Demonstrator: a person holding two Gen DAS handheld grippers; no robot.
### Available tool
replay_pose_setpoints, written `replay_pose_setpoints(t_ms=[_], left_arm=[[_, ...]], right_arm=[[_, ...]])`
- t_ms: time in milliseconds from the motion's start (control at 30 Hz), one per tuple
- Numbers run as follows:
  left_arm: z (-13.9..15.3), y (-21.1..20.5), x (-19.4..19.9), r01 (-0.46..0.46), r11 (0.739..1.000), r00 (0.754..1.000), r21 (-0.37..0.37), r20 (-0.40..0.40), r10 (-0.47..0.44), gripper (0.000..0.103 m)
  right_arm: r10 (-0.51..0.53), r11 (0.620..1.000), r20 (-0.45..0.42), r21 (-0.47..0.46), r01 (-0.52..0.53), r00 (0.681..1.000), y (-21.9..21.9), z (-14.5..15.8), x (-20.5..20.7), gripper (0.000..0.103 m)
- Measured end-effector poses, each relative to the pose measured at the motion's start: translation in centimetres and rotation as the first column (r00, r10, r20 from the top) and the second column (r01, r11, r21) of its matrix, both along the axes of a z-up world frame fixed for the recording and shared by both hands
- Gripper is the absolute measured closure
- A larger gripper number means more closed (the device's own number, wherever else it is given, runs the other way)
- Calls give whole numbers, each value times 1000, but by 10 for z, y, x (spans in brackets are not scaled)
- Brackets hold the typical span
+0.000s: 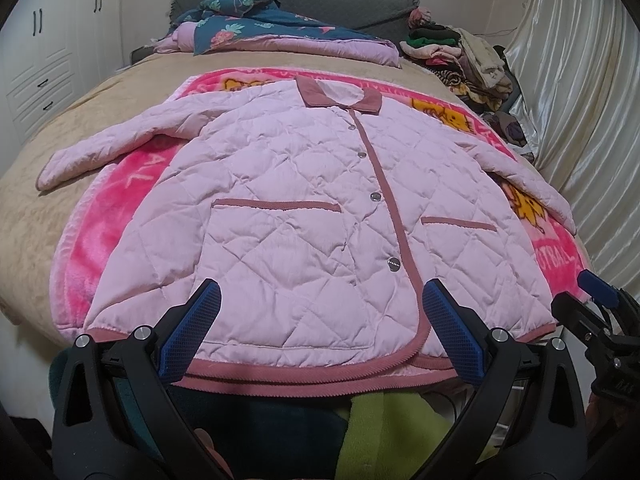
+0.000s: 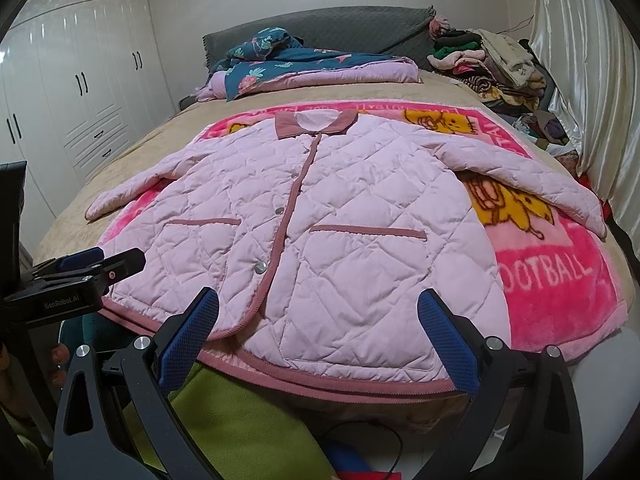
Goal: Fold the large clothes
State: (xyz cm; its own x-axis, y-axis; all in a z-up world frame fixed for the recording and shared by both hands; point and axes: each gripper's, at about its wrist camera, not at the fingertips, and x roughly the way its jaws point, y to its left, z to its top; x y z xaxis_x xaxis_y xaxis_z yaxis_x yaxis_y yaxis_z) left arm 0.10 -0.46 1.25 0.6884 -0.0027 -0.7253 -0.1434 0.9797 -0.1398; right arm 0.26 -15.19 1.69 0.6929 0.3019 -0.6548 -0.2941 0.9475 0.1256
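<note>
Flanking jacket (image 1: 304, 208): clothes pile (image 1: 464, 60), quilt (image 1: 280, 32).

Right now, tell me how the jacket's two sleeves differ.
The left sleeve lies mostly on the tan bedspread, past the pink blanket; the right sleeve lies mostly across that blanket. The left sleeve looks narrower and straighter, the right one broader. Both are pale pink, quilted, spread outward and unfolded.

A tan bedspread (image 1: 48, 208) covers a bed, with a bright pink fleece blanket (image 2: 560, 292) printed with yellow cartoon figures spread on it. Near the grey headboard (image 2: 360, 28) lie a teal floral quilt (image 1: 248, 24) and a heap of mixed clothes (image 2: 492, 64). White wardrobe doors (image 2: 80, 92) stand on the left.
</note>
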Motion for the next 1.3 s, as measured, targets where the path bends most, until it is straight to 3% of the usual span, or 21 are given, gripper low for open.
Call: replay_pose_setpoints(t_ms=[400,1300], left_arm=[[-1,10,22,-16,1000,1000,5,-1,16,8],[65,40,111,-39,999,998,-12,49,39,8]], right_arm=[[16,1000,-17,12,-16,1000,3,10,26,4],[25,992,39,120,-30,999,8,74,122,4]])
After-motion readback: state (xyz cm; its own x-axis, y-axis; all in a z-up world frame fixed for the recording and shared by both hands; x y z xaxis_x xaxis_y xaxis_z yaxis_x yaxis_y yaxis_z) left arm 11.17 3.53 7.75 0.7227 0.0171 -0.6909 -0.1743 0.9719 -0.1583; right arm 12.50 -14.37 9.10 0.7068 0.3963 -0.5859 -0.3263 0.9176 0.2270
